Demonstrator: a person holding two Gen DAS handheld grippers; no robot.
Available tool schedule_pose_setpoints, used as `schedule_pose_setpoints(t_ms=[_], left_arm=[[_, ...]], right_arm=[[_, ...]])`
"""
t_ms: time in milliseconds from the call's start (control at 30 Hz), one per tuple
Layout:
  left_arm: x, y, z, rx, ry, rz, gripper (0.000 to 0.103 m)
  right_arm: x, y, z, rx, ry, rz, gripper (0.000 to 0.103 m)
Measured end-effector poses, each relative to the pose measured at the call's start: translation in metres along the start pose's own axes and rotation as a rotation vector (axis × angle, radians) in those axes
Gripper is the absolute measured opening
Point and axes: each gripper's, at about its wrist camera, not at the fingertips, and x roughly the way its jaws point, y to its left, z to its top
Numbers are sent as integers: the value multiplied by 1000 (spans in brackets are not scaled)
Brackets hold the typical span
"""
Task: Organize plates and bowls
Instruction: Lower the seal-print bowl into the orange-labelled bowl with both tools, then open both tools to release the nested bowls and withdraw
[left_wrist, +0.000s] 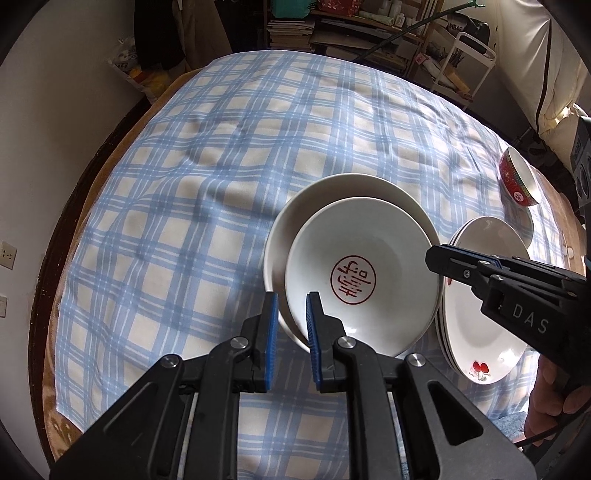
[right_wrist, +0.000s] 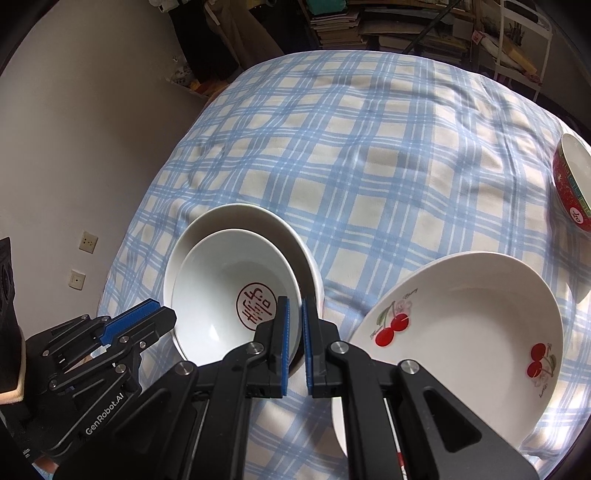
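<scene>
Here, stamped bowl (left_wrist: 373, 254) nested inside plain bowl (left_wrist: 332, 188), right jaws clamped on stamped bowl's rim, left jaws slightly parted

Cluttered bookshelf (left_wrist: 295, 26) behind checked tablecloth (left_wrist: 221, 147)

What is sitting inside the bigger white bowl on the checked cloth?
A smaller white bowl with a red round seal mark sits tilted inside the bigger white bowl. It covers the bigger bowl's bottom, so anything beneath is hidden.

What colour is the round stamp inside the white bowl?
Red, on the white bowl; the left wrist view shows it best.
</scene>
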Motion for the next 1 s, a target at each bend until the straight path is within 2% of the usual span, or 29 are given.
schedule_pose_setpoints(t_ms=[167,267,333,400,433,533,567,633,667,867,1000], left_arm=[[-9,7,-1,-31,-15,1,20],[-11,5,-1,-24,-10,-3,26],[-14,2,0,-17,-6,-13,31],[-19,-5,2,-3,-16,-23,41],[-23,-8,4,6,-30,-21,51],[-36,-20,11,41,-62,-2,65],[-40,-23,14,52,-69,-4,72],[-47,-29,20,62,-87,3,83],[-51,-32,24,62,-97,8,87],[-53,-51,47,58,-89,3,89],[-50,-77,64,95,-98,21,89]], right_arm=[[-16,-2,-1,-4,-39,-28,10],[-24,-6,0,10,-55,-49,29],[-31,-8,1,11,-73,-72,46],[-37,-11,4,17,-88,-94,55],[-42,-13,5,21,-96,-102,62],[-54,-19,12,20,-112,-128,78],[-59,-21,14,16,-118,-137,80],[-69,-27,19,8,-132,-156,91],[-74,-30,21,4,-140,-166,93],[-105,-63,38,25,-180,-191,103],[-120,-93,45,37,-206,-249,103]])
